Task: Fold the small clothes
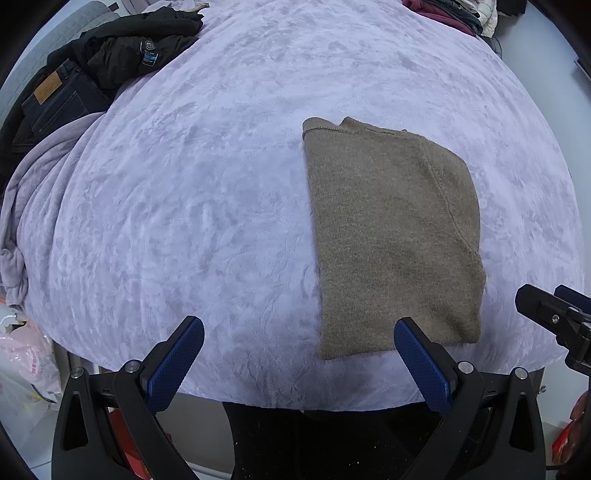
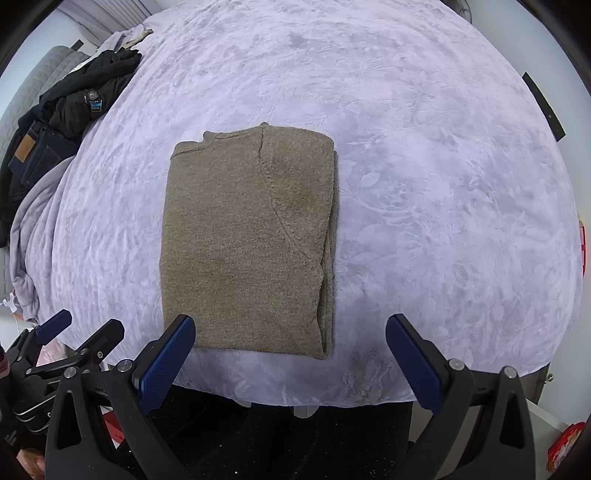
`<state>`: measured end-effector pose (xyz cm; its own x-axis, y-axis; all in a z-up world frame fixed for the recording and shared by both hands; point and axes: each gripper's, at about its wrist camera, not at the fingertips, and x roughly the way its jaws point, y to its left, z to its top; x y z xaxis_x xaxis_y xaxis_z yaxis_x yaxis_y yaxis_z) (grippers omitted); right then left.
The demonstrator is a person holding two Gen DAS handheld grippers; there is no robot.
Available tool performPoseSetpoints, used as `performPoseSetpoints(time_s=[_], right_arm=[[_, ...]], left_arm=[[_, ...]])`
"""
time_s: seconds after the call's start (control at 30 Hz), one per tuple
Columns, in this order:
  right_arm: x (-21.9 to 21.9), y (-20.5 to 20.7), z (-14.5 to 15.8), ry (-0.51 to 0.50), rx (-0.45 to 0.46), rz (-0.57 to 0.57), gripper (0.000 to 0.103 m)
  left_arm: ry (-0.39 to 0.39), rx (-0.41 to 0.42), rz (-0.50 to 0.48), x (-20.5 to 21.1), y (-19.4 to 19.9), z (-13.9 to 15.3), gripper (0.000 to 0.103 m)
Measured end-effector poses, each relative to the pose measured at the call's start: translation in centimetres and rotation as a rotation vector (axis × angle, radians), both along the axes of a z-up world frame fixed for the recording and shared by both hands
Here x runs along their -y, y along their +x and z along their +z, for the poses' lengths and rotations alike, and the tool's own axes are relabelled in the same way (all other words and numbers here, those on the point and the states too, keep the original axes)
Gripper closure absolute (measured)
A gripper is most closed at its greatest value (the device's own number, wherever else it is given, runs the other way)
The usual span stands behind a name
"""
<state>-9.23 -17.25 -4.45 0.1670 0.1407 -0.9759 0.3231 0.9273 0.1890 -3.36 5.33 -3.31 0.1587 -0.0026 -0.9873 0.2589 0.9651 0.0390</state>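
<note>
A brown knit sweater (image 1: 391, 236) lies folded into a tall rectangle on the lavender blanket (image 1: 207, 192); it also shows in the right wrist view (image 2: 247, 240). My left gripper (image 1: 299, 332) is open and empty, held above the blanket's near edge, its right finger over the sweater's near left corner. My right gripper (image 2: 290, 332) is open and empty, just before the sweater's near edge. Each gripper shows at the edge of the other's view: the right one (image 1: 546, 306), the left one (image 2: 79, 330).
A pile of black clothes (image 1: 125, 48) and dark jeans (image 1: 55, 99) lies at the far left of the blanket. More clothes (image 1: 450, 14) sit at the far right. A pink plastic bag (image 1: 26, 365) lies on the floor at left.
</note>
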Motion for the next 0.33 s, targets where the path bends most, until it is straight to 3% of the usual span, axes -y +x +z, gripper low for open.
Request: performPoseSetpoints(time_s=[0.33], right_arm=[[-0.54,0.13,0.03,0.001,-0.006,0.002,0.0]], left_arm=[[0.011,0.027,-0.013,-0.28,-0.02,-0.05,0.0]])
